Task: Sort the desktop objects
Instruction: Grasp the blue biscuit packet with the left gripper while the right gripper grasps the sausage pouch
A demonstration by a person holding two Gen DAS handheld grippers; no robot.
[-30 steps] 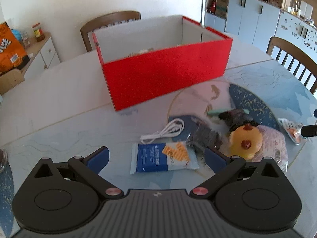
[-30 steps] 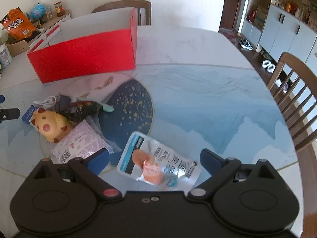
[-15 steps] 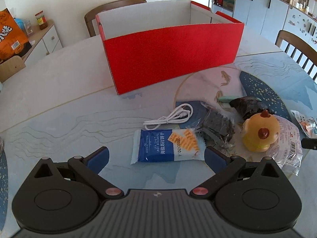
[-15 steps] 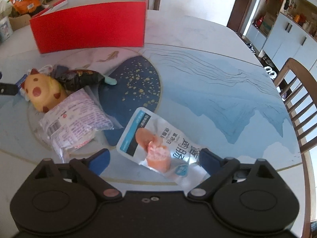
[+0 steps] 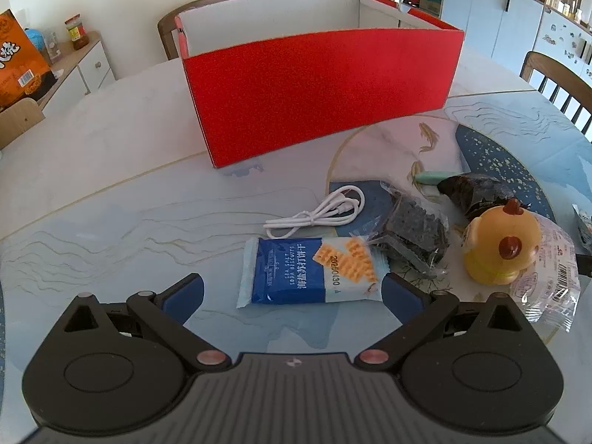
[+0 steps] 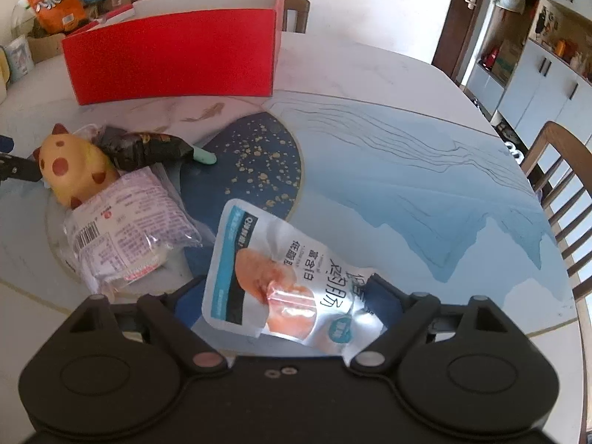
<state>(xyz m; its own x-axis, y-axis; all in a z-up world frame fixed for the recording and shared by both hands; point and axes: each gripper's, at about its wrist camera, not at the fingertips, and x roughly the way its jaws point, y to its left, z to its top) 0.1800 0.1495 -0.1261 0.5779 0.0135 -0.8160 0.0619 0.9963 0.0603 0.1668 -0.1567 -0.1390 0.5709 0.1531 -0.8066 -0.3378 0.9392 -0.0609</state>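
Broadly, the round marble-patterned table with blue painted patches [image 5: 111, 170] fills both views. On it, at 12 o'clock in the left wrist view, stands the open red cardboard box with a white inside [image 5: 322, 88]; its contents cannot be seen. Below the box, toward 3 o'clock, lies a cluster: a clear plastic bag printed in pink with a barcode [image 6: 125, 229], a yellow spotted animal-shaped toy [image 5: 499, 248] resting against it, a dark crinkled wrapper [image 5: 477, 192] with a mint-green stick [image 5: 429, 177] at its tip, a clear packet of dark contents [image 5: 414, 233], and a coiled white cable [image 5: 322, 214].

The left gripper [image 5: 292, 292] has its blue-padded jaws spread wide on either side of the blue-and-white soda biscuit packet [image 5: 310, 275], without touching it. The right gripper [image 6: 281, 292] is also spread wide, and the silver-and-teal food pouch with an orange picture [image 6: 273, 281] lies between its jaws; whether they press it cannot be told.
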